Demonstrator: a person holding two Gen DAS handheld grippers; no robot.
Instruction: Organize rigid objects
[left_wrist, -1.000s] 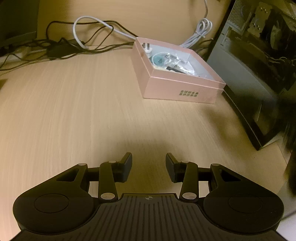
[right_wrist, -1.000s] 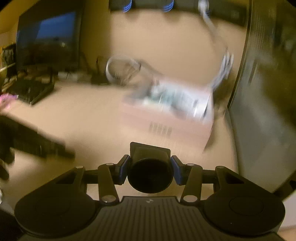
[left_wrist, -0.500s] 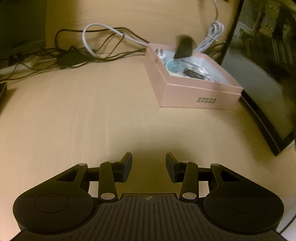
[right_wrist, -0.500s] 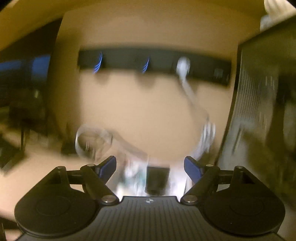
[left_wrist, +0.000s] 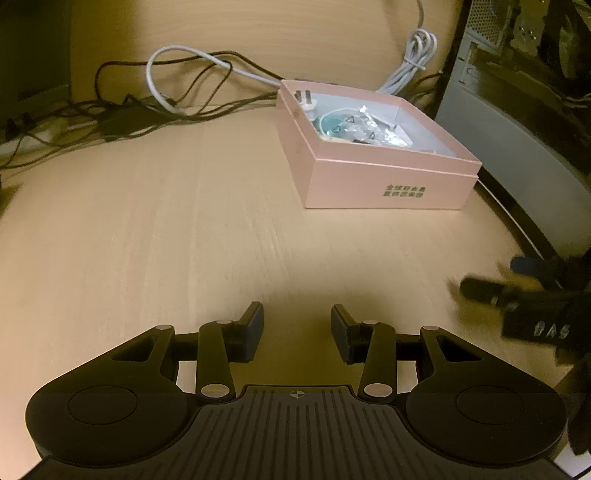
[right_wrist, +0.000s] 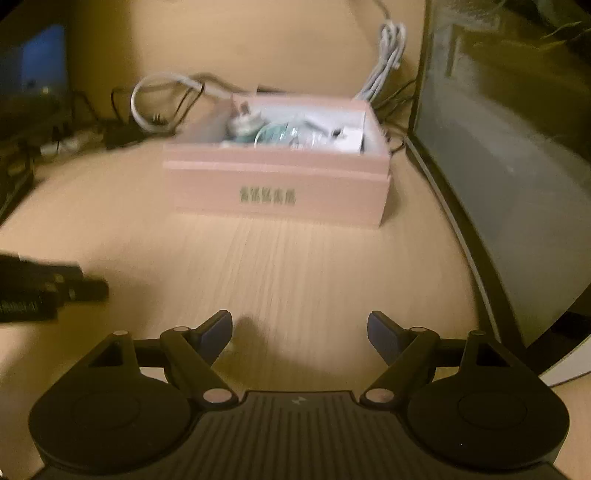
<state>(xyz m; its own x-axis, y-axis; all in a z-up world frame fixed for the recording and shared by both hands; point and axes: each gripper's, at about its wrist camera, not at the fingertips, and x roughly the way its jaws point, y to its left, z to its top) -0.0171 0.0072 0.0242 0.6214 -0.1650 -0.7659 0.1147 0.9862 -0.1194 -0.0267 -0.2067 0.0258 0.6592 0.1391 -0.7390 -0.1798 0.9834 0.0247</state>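
Box of pink cardboard (left_wrist: 384, 184), open-topped, on pale wood-grain desk (left_wrist: 166, 229), holding white plug (left_wrist: 308, 105) and crinkled clear wrappers (left_wrist: 369, 129). Left gripper (left_wrist: 297, 332) and right gripper (right_wrist: 300, 334): jaws apart, empty, well short of it.

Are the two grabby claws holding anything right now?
No. The left gripper and the right gripper are both open, with only bare table between their fingers.

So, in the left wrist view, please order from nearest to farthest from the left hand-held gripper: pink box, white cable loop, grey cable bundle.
From the left hand-held gripper:
1. Pink box, ahead, to the right.
2. White cable loop, behind the box, to the left.
3. Grey cable bundle, against the back wall, right.
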